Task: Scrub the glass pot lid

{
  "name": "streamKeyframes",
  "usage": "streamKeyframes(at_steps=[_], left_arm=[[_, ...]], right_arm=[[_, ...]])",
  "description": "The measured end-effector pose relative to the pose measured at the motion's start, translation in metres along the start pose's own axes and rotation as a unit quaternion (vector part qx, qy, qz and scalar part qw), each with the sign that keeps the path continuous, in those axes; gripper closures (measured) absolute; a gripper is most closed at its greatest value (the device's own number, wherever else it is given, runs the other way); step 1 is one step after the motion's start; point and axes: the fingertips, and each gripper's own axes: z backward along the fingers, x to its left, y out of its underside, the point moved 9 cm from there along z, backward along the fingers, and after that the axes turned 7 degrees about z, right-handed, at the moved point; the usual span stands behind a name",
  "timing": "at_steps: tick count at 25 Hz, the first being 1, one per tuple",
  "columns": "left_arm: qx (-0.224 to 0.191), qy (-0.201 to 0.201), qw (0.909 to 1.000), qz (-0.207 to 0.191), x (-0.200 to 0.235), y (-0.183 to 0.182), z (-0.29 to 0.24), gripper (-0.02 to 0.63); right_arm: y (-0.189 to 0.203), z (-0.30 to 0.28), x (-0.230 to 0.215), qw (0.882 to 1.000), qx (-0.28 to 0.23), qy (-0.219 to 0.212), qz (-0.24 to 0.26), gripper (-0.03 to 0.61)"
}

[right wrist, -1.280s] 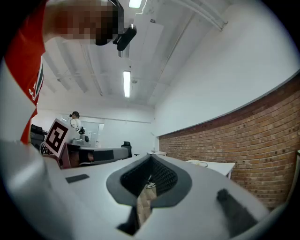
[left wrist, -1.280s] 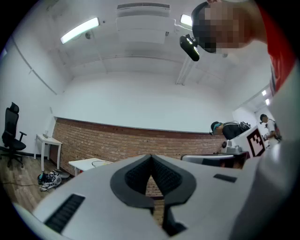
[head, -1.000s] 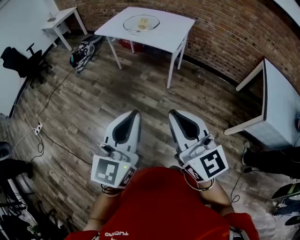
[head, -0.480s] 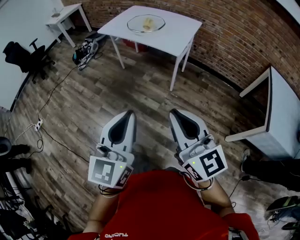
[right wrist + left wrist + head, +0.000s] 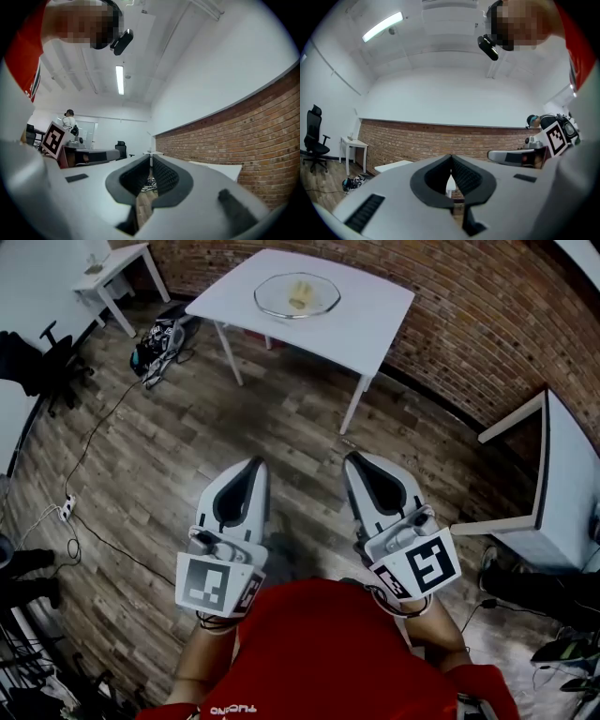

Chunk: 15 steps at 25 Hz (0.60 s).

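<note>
The glass pot lid [image 5: 297,294] lies on a white table [image 5: 375,320] far ahead at the top of the head view, with something pale yellow under or on it. My left gripper [image 5: 256,465] and right gripper [image 5: 353,460] are held side by side in front of my red shirt, well short of that table. Both are shut with nothing between the jaws. In the left gripper view the left gripper [image 5: 451,158] has its tips touching, and the right gripper [image 5: 150,156] shows the same in its own view.
Wooden floor [image 5: 187,456] lies between me and the table. A small white side table [image 5: 112,263] stands top left, with a bag [image 5: 155,343] and cables on the floor near it. Another white table [image 5: 562,484] is on the right. A brick wall [image 5: 469,306] runs behind.
The white table with the lid has drawn slightly nearer and shifted right in the head view. Both grippers stay shut and keep their place before me.
</note>
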Motion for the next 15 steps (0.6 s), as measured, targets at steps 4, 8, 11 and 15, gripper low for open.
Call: streamKeyframes(at_steps=[4, 8, 11, 15], left_arm=[[-0.002, 0.011, 0.9999, -0.013, 0.055, -0.015, -0.04, 0.597], [-0.003, 0.018, 0.9998, -0.009, 0.115, -0.027, -0.078, 0.597], [-0.004, 0.024, 0.9997, -0.006, 0.151, -0.032, -0.101, 0.597], [0.0, 0.032, 0.9995, 0.004, 0.19, -0.036, -0.129, 0.597]], right_arm=[[-0.003, -0.068, -0.016, 1.0, -0.001, 0.006, 0.008, 0.546], [-0.002, -0.135, -0.029, 1.0, 0.0, 0.016, 0.012, 0.546], [0.002, -0.175, -0.04, 1.0, 0.003, 0.025, 0.013, 0.546], [0.005, -0.216, -0.051, 0.999, 0.01, 0.034, 0.016, 0.546]])
